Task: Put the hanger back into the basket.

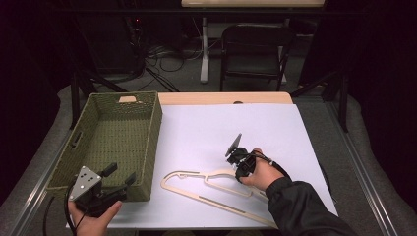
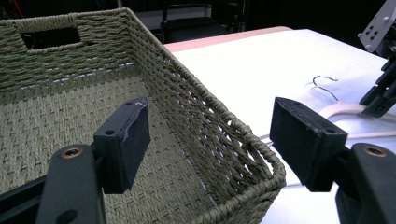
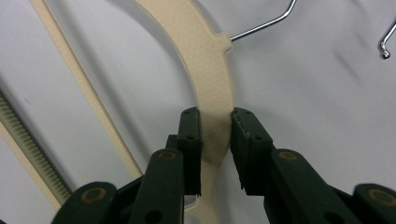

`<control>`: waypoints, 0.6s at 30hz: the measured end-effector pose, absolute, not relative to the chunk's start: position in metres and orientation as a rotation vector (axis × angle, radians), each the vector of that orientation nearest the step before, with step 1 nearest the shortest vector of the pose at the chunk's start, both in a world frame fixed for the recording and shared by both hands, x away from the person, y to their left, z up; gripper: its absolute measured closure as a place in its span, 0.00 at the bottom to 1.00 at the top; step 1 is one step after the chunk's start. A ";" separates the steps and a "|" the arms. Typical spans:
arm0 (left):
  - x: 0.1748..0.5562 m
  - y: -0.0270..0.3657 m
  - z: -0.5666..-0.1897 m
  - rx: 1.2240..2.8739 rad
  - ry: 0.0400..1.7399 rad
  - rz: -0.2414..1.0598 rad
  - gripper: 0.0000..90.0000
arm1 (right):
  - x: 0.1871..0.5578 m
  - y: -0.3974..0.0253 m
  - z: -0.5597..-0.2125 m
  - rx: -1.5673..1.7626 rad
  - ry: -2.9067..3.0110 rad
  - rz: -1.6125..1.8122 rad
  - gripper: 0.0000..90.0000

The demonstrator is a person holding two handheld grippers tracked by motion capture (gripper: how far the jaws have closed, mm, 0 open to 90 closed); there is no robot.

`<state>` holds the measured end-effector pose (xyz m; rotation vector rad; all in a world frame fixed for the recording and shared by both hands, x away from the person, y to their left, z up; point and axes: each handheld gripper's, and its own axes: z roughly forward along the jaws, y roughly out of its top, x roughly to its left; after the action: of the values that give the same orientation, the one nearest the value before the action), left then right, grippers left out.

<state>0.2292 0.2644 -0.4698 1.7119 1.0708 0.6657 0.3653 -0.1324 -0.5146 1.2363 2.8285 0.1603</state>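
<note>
Gripping the hanger (image 3: pixel 210 60) is the step in hand. The right gripper (image 3: pixel 215 140) has its two black jaws closed on the curved tan shoulder of the hanger, one jaw on each edge of the arm, with the tan strip pinched between the pads. The metal hook (image 3: pixel 261 23) lies just ahead of the jaws and to their right, flat on the white sheet (image 3: pixel 327 93).

High view: the right gripper (image 1: pixel 239 162) sits over the top of the hanger (image 1: pixel 216 189), near the hook end; the long bar of the hanger runs back under the person's right sleeve (image 1: pixel 300 206). The hanger appears to rest on the white sheet (image 1: pixel 221 128); no lift is evident.

The left gripper (image 2: pixel 210 140) is released, jaws standing well apart with nothing between them. It hovers at the near corner of the green woven basket (image 2: pixel 224 135), whose near rim passes between and below the jaws. In the high view the left gripper (image 1: pixel 118 174) is at the basket's (image 1: pixel 152 142) near wall, in the person's left hand (image 1: pixel 93 216).

Judgement on progress: early.
- Done: grasp on the hanger made, or all but made.
- Left: lift, carry left to the basket, lay it in, let go.
- The basket interior looks bare, so nothing is stowed yet.
</note>
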 end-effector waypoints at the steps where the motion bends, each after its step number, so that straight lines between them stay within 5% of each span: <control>1: 0.229 0.264 -0.470 1.711 1.071 0.664 0.32 | 0.365 -0.133 -0.514 1.231 2.839 0.185 0.82; 18: 0.229 0.261 -0.469 1.724 1.058 0.662 0.32 | 0.356 -0.134 -0.497 0.959 2.799 0.274 0.82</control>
<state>0.2293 0.2614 -0.4692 1.7238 1.0585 0.6625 0.3559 -0.1339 -0.4969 0.9586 2.7989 0.2743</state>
